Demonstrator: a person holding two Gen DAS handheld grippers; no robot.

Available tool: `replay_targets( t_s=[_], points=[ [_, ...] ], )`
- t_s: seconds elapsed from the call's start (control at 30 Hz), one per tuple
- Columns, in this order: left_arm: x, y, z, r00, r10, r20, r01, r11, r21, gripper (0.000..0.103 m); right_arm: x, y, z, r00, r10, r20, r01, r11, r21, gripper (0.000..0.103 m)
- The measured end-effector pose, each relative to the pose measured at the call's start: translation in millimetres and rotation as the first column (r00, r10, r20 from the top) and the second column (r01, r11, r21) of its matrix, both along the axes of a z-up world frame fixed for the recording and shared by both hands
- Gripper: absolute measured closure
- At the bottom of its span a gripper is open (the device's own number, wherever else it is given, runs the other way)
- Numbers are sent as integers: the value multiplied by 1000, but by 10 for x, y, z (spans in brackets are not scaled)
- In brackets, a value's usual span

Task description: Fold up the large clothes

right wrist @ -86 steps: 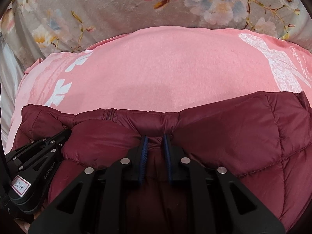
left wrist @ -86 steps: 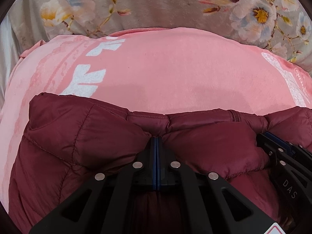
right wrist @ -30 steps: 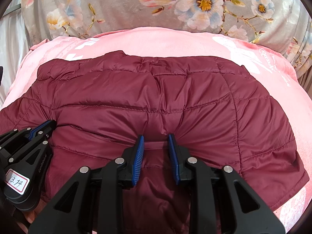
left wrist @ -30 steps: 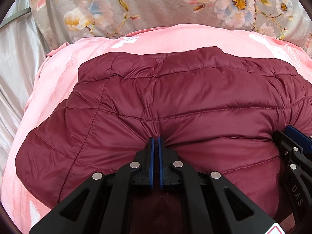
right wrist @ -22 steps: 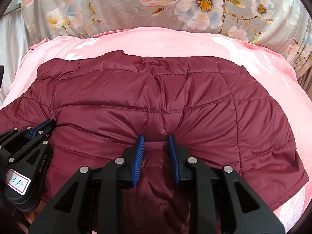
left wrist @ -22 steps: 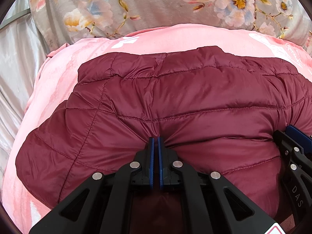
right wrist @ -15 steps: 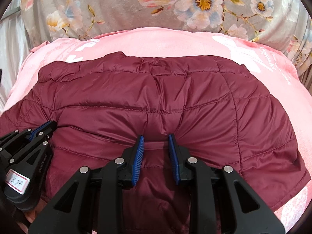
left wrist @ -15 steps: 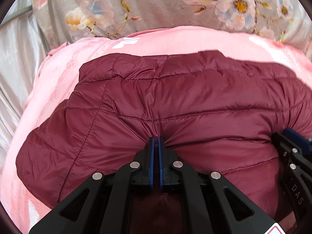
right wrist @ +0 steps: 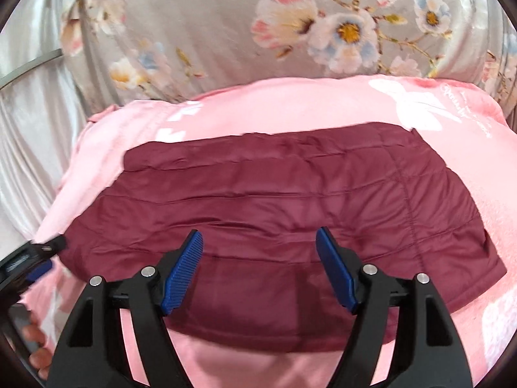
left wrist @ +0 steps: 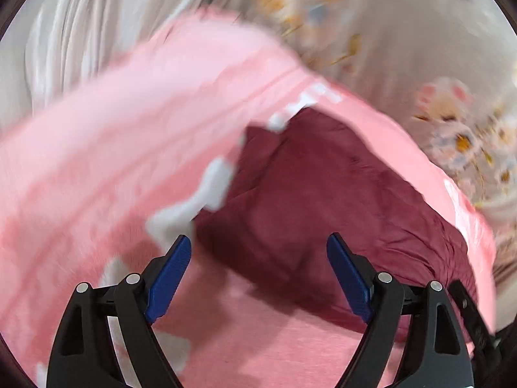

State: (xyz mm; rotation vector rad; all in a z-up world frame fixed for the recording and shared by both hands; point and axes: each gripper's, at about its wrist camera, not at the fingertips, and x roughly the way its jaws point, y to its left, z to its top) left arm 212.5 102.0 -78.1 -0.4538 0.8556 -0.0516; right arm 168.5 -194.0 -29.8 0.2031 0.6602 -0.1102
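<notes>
The folded maroon puffer jacket (right wrist: pixel 274 213) lay long axis left-to-right just beyond the right gripper (right wrist: pixel 260 266), whose jaws were opening empty, like those of the left gripper (left wrist: pixel 258 274) nearer its left end.

A bed with a grey flowered sheet (right wrist: pixel 200 19) carries a pink blanket (right wrist: pixel 290 106); a folded maroon quilted jacket (right wrist: pixel 274 200) lies flat on the blanket.

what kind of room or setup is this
Probably a bedroom, the work done on a bed: a pink blanket spread as the surface, floral bedding behind it, and a maroon quilted jacket lying folded on top.
</notes>
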Motion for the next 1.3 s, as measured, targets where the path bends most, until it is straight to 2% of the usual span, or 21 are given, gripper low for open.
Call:
replay_targets(
  t_s=[0.1,0.17,0.27,0.3,0.37,0.4,0.47,0.57,0.7,0.87,1.0,1.07,1.17,1.3],
  points=[
    [117,169,-223,998,-10,-63,-1,986,-167,20,10,128,-81,1000,12,-28,-13,1000,-17,51],
    [72,174,-248,999,3,-49,-12,982,-186,20,25,157,-153,998,26,-54,-26,1000,12,71],
    [114,112,-236,999,-31,-32,24,979,-202,24,53,202,-254,996,41,-78,-40,999,15,83],
    [118,76,-234,999,-38,-27,32,979,-203,28,62,221,-281,995,45,-83,-45,999,10,84],
    [148,-28,-202,997,-81,-19,76,980,-183,53,85,247,-336,994,46,-95,-46,999,2,85],
    [148,-75,-175,995,-95,-11,91,981,-172,59,102,249,-367,994,47,-101,-47,999,0,85],
    [113,-172,-77,992,-121,21,122,982,-142,83,126,256,-407,993,45,-108,-45,999,1,85],
    [34,-341,170,985,-148,87,155,985,-72,92,162,266,-444,991,44,-124,-45,999,-4,85],
    [-153,-558,613,959,-211,188,219,975,-22,94,207,250,-447,989,54,-135,-53,999,7,85],
    [-362,-895,1159,903,-329,278,334,942,28,94,-7,-12,-264,991,71,-118,-54,988,146,86],
    [-451,-1229,1385,864,-410,292,413,909,55,94,-111,-121,-326,986,92,-140,-59,974,220,86],
    [-543,-1481,1473,837,-461,295,457,885,86,94,-121,-148,-391,984,104,-147,-66,967,244,86],
    [-691,-1816,1579,799,-519,303,496,855,155,94,-255,-298,-288,985,120,-123,-76,947,313,86],
    [-788,-2124,1642,763,-576,294,543,817,192,94,-558,-571,-146,991,74,-111,-41,960,277,86]
  ],
)
